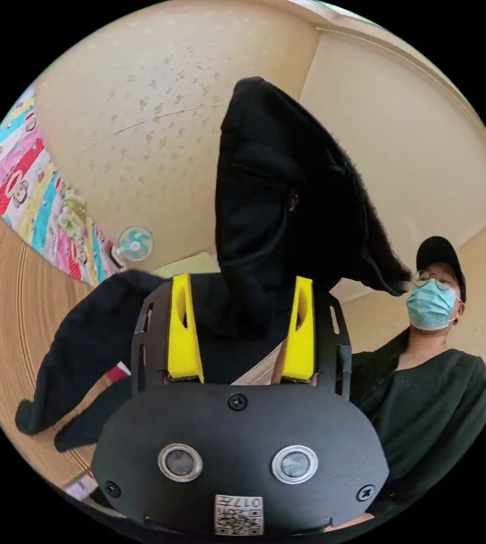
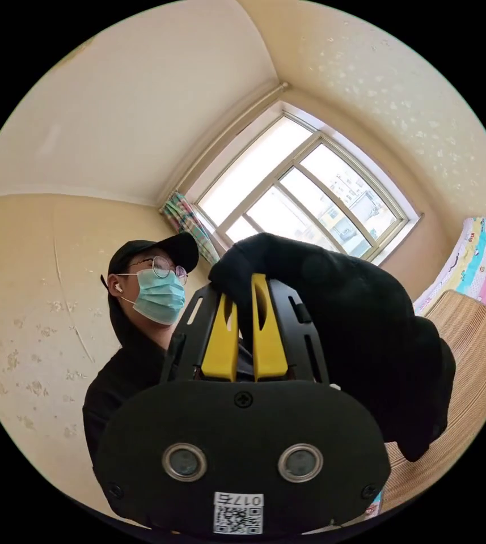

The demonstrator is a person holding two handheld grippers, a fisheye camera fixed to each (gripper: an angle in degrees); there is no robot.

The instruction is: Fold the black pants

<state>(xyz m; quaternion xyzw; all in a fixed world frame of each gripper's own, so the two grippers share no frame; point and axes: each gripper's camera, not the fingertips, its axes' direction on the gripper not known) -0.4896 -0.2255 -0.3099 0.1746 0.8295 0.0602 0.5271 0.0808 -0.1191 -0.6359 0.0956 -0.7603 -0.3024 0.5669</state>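
In the left gripper view the left gripper [image 1: 241, 334] has its two yellow fingers [image 1: 184, 331] spread wide apart, and the black pants [image 1: 277, 198] rise between them in a thick bunched fold that stands up against the speckled wall [image 1: 140, 113]. The cloth passes through the gap, but the fingers do not press on it from both sides. More of the pants droops off to the left of the gripper, hanging over the ribbed woven mat [image 1: 10, 317]. Beyond it lie a bright patterned cartoon sheet [image 1: 33, 192] and a small teal fan [image 1: 135, 243]. To the right sits a person [image 1: 424, 385] in a dark top

In the right gripper view the right gripper [image 2: 245, 334] has its yellow fingers [image 2: 270, 334] drawn close together, pinching a ridge of the black pants [image 2: 356, 340] between them. The rest of the garment bulges over the fingertips and hangs down to the right, above the woven mat [image 2: 469, 362]. A window [image 2: 305, 192] with a patterned curtain [image 2: 189, 218] stands behind, and the person [image 2: 135, 362] is at the left
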